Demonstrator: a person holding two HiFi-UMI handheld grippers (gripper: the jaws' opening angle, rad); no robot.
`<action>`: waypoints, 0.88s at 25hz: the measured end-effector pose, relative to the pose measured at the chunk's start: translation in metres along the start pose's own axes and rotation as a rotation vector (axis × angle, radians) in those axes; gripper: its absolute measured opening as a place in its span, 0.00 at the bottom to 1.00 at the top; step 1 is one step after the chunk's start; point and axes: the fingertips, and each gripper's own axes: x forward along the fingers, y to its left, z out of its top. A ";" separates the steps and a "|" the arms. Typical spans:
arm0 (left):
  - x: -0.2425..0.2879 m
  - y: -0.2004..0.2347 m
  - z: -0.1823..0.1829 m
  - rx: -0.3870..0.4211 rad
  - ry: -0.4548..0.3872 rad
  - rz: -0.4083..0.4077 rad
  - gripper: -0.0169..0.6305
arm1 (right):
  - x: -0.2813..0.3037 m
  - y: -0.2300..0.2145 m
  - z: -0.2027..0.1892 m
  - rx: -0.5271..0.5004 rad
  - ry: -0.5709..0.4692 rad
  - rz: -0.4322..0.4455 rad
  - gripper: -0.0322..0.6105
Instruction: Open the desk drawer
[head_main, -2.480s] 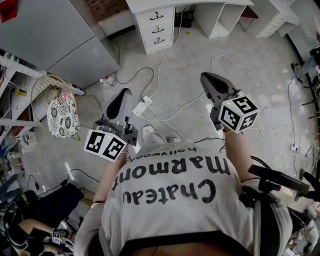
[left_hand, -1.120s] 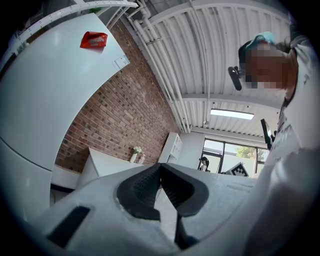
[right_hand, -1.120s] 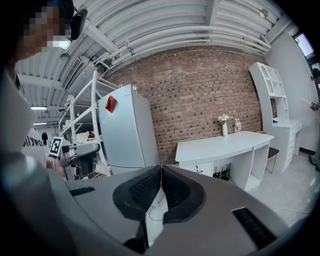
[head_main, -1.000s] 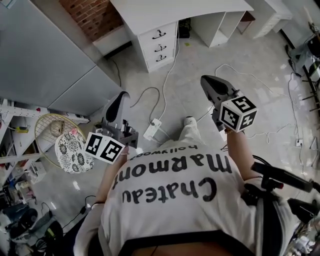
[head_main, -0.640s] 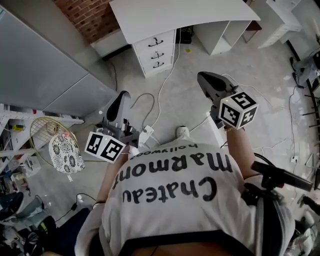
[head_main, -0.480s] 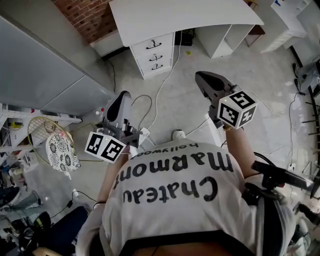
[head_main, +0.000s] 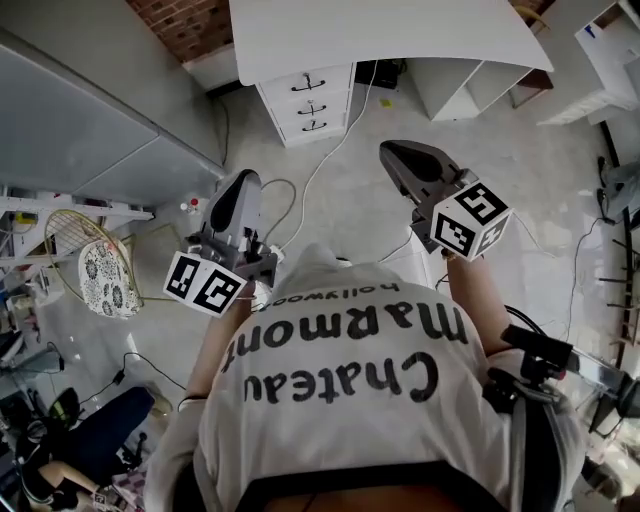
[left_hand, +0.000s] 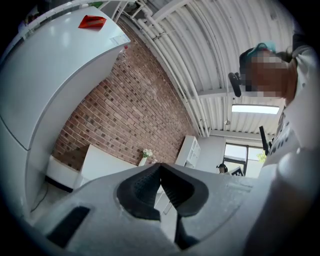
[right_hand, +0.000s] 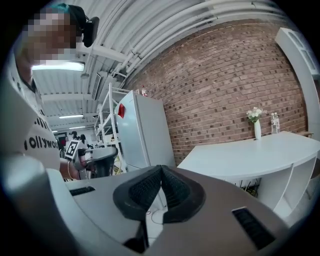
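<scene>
Both grippers are held up in front of the person's white T-shirt (head_main: 350, 400), over the grey floor (head_main: 560, 160), and nothing is gripped by either one. The left gripper (head_main: 241, 180) is seen clenched in its own view, black pads (left_hand: 142, 187) pressed together at the tips with nothing caught between them. Same story for the right gripper (head_main: 388, 152), whose pads (right_hand: 142, 192) are closed up tight and empty. The white desk (head_main: 380, 30) is found at the top of the head view, against the brick wall (head_main: 185, 20), and the three-drawer stack (head_main: 325, 112) is tucked under its left end. All three drawers are shut, black handles facing out, and the top drawer (head_main: 290, 88) is well apart from both grippers. White cables (head_main: 330, 155) are strewn across the floor between the person and the desk. A vase of flowers (right_hand: 256, 125) can be made out on the desktop in the right gripper view, with a white fridge (right_hand: 142, 135) off to the left of it.
</scene>
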 end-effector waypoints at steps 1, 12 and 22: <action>0.003 0.001 0.006 -0.010 -0.028 0.001 0.05 | 0.004 0.000 0.000 0.000 0.001 0.013 0.07; 0.050 0.056 0.012 0.037 -0.005 0.033 0.05 | 0.075 -0.026 -0.003 0.073 0.045 0.071 0.07; 0.109 0.150 0.048 -0.017 -0.023 0.046 0.05 | 0.175 -0.067 0.015 0.065 0.091 0.081 0.07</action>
